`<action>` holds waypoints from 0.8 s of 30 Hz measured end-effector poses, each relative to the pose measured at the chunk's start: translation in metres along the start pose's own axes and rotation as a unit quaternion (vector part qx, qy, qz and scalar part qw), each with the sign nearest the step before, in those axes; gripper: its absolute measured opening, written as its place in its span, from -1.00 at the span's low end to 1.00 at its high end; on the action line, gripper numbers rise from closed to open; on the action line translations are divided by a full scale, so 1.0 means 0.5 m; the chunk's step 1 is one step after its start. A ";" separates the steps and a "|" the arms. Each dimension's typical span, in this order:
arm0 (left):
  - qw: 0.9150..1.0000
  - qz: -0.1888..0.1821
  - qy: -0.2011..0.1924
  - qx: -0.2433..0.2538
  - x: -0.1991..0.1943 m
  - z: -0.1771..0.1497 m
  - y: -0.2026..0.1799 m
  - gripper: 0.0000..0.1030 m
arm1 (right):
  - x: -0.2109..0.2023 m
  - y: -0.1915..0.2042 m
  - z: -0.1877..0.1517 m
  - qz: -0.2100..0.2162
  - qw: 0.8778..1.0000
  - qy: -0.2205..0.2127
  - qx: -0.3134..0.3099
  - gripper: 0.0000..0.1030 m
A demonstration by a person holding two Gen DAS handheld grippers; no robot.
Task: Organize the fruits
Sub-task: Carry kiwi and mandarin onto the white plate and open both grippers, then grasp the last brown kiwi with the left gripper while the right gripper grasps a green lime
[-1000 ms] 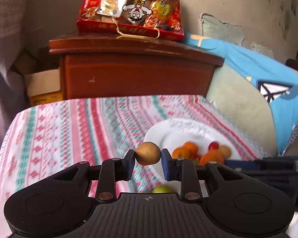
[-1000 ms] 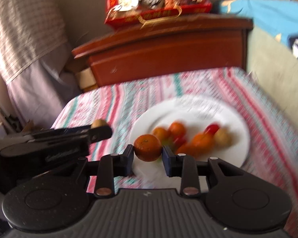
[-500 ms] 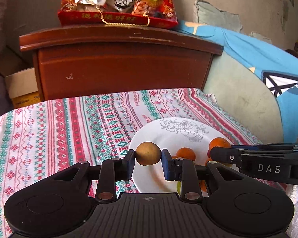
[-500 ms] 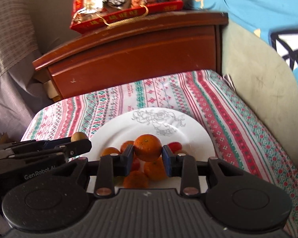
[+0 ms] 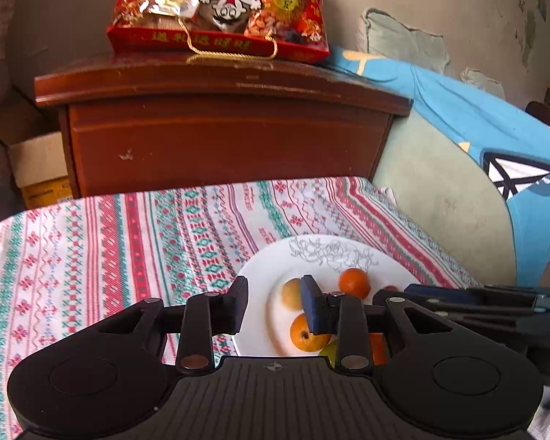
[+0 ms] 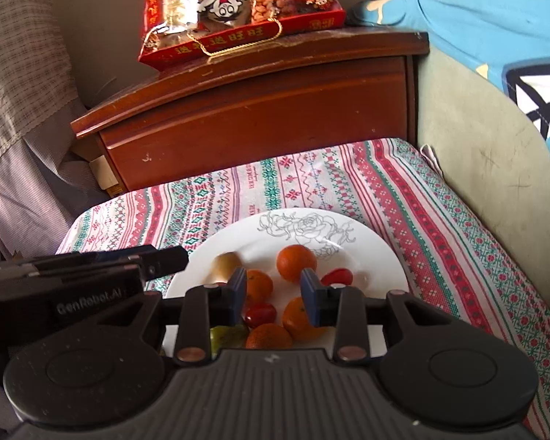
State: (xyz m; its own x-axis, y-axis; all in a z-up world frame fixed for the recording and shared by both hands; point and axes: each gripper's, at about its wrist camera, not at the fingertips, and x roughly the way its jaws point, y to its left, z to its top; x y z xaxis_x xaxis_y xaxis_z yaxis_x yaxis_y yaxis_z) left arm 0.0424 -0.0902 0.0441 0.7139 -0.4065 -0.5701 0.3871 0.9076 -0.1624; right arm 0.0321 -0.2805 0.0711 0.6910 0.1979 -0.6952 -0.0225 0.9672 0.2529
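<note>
Over the white plate (image 6: 381, 253) on the cloth-covered surface, both tongs, left (image 5: 274, 306) and right (image 6: 273, 300), have just spread and hang empty, their fruits, brown-yellow one (image 5: 291, 293) and orange (image 6: 296, 262), lying just ahead.

Fruit on the white plate (image 6: 370, 253) sits partly hidden behind the right gripper (image 6: 274, 299): its body covers the near rim, the lower half of one orange (image 6: 269, 335) and most of a green fruit (image 6: 228, 334). One blue pad overlaps a second orange (image 6: 297, 317). In the left wrist view, the left gripper (image 5: 274, 306) masks the plate's near edge and most of a greenish fruit (image 5: 329, 351), whose kind cannot be told. A small red fruit (image 5: 390, 288) barely peeks above the other gripper there. The snack bag (image 5: 220, 7) on the wooden cabinet (image 5: 220, 128) is cut off by the top edge in both views. The blue cloth (image 6: 495, 36) runs out of frame at right.
</note>
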 end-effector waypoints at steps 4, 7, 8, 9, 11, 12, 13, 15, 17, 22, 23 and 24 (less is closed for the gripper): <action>1.000 0.004 -0.006 0.000 -0.026 0.004 0.005 -0.29 | -0.010 0.007 -0.003 0.005 1.000 -0.001 -0.001 -0.34; 1.000 0.010 -0.004 -0.003 -0.043 0.000 0.012 -0.28 | -0.017 0.011 -0.007 0.008 1.000 -0.001 0.000 -0.34; 1.000 0.013 -0.003 -0.007 -0.047 -0.002 0.016 -0.28 | -0.019 0.013 -0.009 0.009 1.000 0.000 0.000 -0.34; 1.000 0.016 -0.001 -0.012 -0.052 -0.004 0.022 -0.28 | -0.022 0.014 -0.012 0.009 1.000 0.000 0.002 -0.34; 0.999 0.024 0.002 -0.021 -0.064 -0.008 0.034 -0.26 | -0.027 0.017 -0.017 0.012 1.000 0.000 0.005 -0.34; 0.999 0.027 0.001 -0.025 -0.070 -0.009 0.039 -0.26 | -0.030 0.019 -0.020 0.013 1.000 0.000 0.005 -0.34; 0.999 0.030 0.001 -0.028 -0.077 -0.010 0.044 -0.26 | -0.032 0.022 -0.023 0.014 1.000 0.000 0.005 -0.34; 0.999 0.038 -0.001 -0.034 -0.091 -0.010 0.053 -0.26 | -0.037 0.027 -0.029 0.019 1.000 0.001 0.006 -0.34; 0.998 0.042 -0.006 -0.042 -0.109 -0.012 0.062 -0.25 | -0.043 0.033 -0.034 0.023 1.000 0.002 0.007 -0.34; 0.997 0.053 -0.011 -0.056 -0.143 -0.025 0.077 -0.22 | -0.056 0.057 -0.044 0.032 0.999 -0.001 -0.010 -0.34; 0.997 0.054 -0.010 -0.060 -0.149 -0.029 0.079 -0.22 | -0.059 0.061 -0.047 0.036 0.999 -0.002 -0.012 -0.34; 0.996 0.055 -0.009 -0.063 -0.154 -0.033 0.082 -0.21 | -0.061 0.066 -0.050 0.040 0.999 -0.001 -0.014 -0.34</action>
State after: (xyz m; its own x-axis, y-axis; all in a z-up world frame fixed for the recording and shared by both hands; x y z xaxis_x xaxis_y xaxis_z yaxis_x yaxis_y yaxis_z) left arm -0.0065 -0.0201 0.0683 0.7590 -0.3042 -0.5757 0.2306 0.9524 -0.1993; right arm -0.0078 -0.2506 0.0837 0.6874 0.2752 -0.6721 -0.0977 0.9521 0.2899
